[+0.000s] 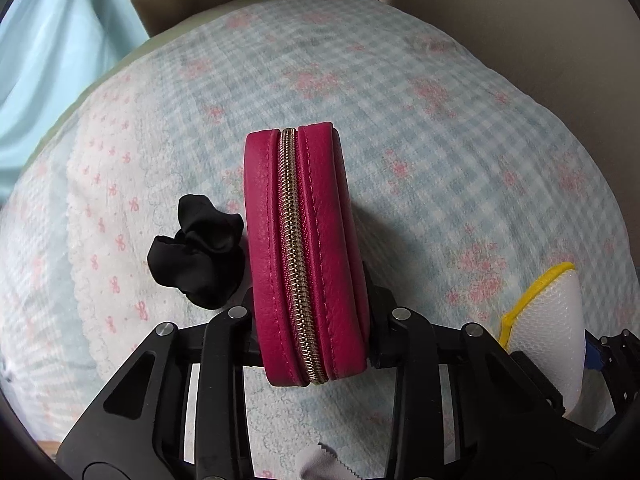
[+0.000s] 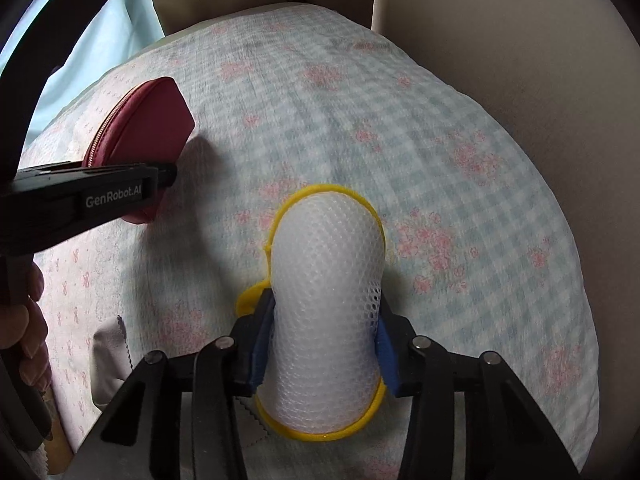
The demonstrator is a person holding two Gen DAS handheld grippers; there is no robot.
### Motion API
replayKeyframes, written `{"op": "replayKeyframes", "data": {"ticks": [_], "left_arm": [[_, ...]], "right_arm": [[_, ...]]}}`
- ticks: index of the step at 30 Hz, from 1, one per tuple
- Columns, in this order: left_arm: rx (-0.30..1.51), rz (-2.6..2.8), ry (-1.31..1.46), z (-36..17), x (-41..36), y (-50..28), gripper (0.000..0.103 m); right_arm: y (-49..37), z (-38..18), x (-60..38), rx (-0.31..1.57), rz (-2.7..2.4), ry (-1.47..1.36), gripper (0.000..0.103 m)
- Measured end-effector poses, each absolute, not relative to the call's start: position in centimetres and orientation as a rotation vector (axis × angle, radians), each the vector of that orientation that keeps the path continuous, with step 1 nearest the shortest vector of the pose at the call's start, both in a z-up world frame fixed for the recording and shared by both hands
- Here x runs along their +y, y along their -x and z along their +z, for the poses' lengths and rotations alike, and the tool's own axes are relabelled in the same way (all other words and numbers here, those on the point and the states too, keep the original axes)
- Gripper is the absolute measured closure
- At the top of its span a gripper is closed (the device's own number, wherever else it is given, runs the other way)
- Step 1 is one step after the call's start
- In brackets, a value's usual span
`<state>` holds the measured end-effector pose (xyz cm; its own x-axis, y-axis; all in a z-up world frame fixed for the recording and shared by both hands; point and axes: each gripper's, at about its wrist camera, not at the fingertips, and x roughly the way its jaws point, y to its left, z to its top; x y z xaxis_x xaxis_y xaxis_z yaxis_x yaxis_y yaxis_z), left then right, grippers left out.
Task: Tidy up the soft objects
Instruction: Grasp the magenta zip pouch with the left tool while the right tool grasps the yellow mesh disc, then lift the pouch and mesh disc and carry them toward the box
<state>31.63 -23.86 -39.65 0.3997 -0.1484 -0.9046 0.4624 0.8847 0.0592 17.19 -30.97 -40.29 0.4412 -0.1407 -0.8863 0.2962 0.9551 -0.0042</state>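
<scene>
My left gripper (image 1: 312, 320) is shut on a magenta zip pouch (image 1: 306, 248), zipper edge up, held above the checked bedspread (image 1: 440, 128). The pouch also shows in the right wrist view (image 2: 148, 124), held by the left gripper (image 2: 160, 176). My right gripper (image 2: 320, 344) is shut on a white mesh pouch with yellow trim (image 2: 326, 272), squeezing its middle between blue pads (image 2: 262, 344). That mesh pouch shows at the right edge of the left wrist view (image 1: 548, 320). A black scrunchie (image 1: 200, 256) lies on the bedspread just left of the magenta pouch.
A grey cloth with a zigzag edge (image 2: 110, 356) lies on the bedspread near its front, also visible in the left wrist view (image 1: 324, 464). Beige cushions (image 2: 500, 40) stand behind the bedspread. Light blue fabric (image 1: 52, 60) hangs at the left.
</scene>
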Motion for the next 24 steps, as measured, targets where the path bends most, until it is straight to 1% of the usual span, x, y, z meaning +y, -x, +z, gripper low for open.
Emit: {"op": "replayKeyframes", "data": {"ticks": [7,12,18,24], "left_arm": [[1.067,-0.397,-0.31,-36.9,-23.6,-30.5,0.074],[1.038,-0.392,-0.283,-33.3,-23.1,-29.3,0.074],[0.989,-0.37,-0.23,-27.0,-21.8,-27.0,0.074],[0.949,-0.309,-0.141,-20.2,-18.4,-23.8,0.074]], "right_arm": [[-17.1,-38.0,-31.2,1.038,-0.269,-0.17,0.063],[-16.8,-35.1,-31.4,1.004,-0.27,-0.185,0.063],[-15.6,-29.1,-30.9,0.928,-0.259,-0.169,0.063],[-14.3,-22.2,-29.1,0.863,-0.197,-0.138,0.063]]}}
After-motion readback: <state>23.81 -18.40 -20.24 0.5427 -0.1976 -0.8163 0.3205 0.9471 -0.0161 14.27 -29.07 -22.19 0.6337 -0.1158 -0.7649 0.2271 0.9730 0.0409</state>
